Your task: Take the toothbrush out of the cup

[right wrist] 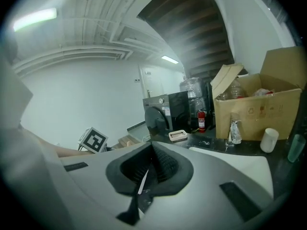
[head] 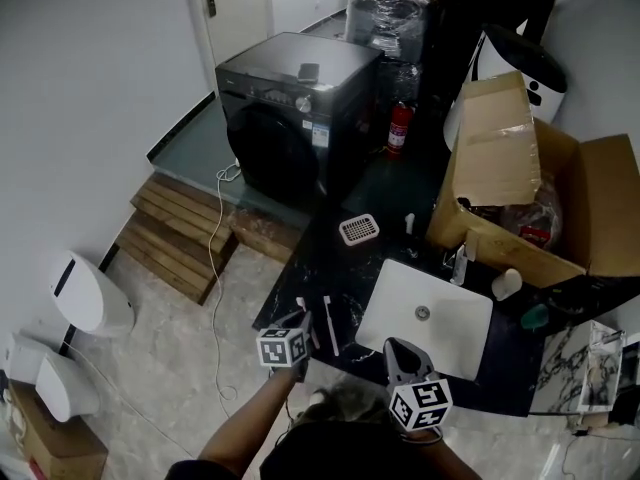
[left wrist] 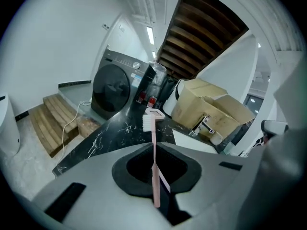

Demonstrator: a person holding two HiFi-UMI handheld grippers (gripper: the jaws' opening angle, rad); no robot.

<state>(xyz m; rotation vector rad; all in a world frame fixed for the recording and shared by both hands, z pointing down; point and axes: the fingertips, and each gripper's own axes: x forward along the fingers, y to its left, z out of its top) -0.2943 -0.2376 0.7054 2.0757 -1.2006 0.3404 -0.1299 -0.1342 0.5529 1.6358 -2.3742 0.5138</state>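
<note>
Left gripper (left wrist: pixel 154 171): jaws clamped on slender pink plastic toothbrush (left wrist: pixel 152 135), bristle head out past the jaw tips, left of white rectangular sink (head: pixel 450 338).
Right gripper (right wrist: pixel 149 169): jaws pressed together, empty, at sink's near edge.
Thin white stick (head: pixel 329 325): flat on black marbled counter (head: pixel 290 288), just left of sink.
White cylindrical cup (head: pixel 506 284): beyond sink's right corner, well apart from toothbrush.
Brown cardboard box (head: pixel 520 178): behind sink.

Black marble countertop (head: pixel 385 208): white sink (head: pixel 425 318) inset; grated soap dish (head: pixel 358 229) behind; cardboard box (head: pixel 530 188) at right, white cup (head: pixel 506 284) beside; thin white stick (head: pixel 330 325) left of sink.
</note>
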